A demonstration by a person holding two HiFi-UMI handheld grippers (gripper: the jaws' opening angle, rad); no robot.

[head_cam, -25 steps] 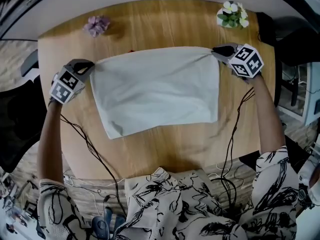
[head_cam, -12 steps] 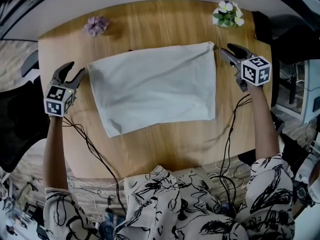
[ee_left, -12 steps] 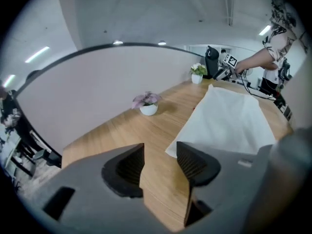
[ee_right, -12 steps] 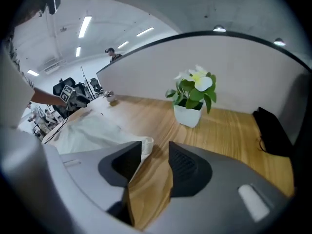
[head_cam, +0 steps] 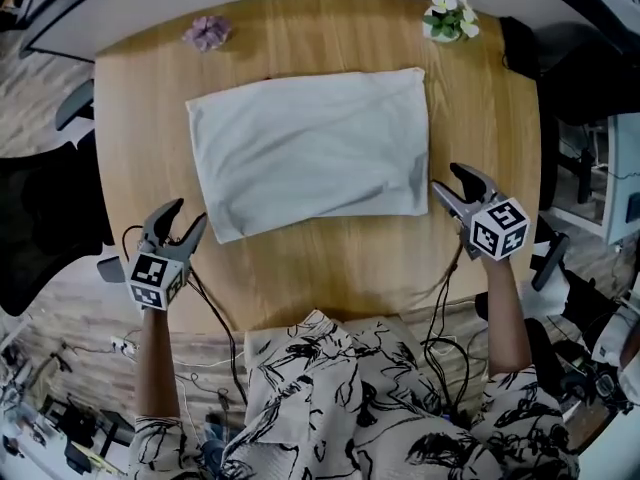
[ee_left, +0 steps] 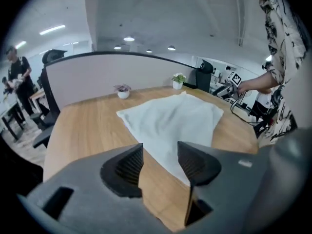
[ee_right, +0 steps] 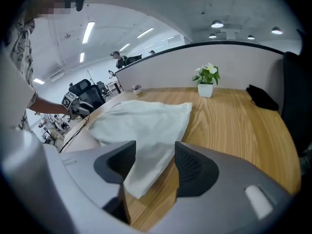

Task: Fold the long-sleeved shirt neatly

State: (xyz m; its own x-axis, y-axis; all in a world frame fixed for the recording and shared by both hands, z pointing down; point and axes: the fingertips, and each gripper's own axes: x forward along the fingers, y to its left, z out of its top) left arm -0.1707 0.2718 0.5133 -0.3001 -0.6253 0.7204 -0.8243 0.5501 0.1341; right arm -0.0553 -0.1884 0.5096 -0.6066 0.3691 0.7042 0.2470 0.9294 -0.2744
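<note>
The white shirt point(head_cam: 310, 153) lies folded into a flat rectangle in the middle of the wooden table point(head_cam: 330, 273). My left gripper point(head_cam: 187, 215) hovers just off the shirt's near left corner; its jaws have just been opening and nothing is between them. In the left gripper view the shirt point(ee_left: 170, 118) spreads out beyond the left gripper point(ee_left: 160, 152). My right gripper point(head_cam: 446, 178) stands beside the near right corner, its jaws also just opened and empty. In the right gripper view that corner of the shirt point(ee_right: 144, 118) shows past the right gripper point(ee_right: 155, 152) without touching the pads.
A small purple flower pot point(head_cam: 207, 33) and a white-flowered plant point(head_cam: 448, 16) stand at the table's far edge. A black object point(ee_right: 262, 97) lies near the table's right edge. Cables trail from both grippers over the near edge. Office chairs stand round the table.
Both grippers let go of the shirt's far corners, opened, and drew back toward me to its near corners. The shirt now lies flat and released.
</note>
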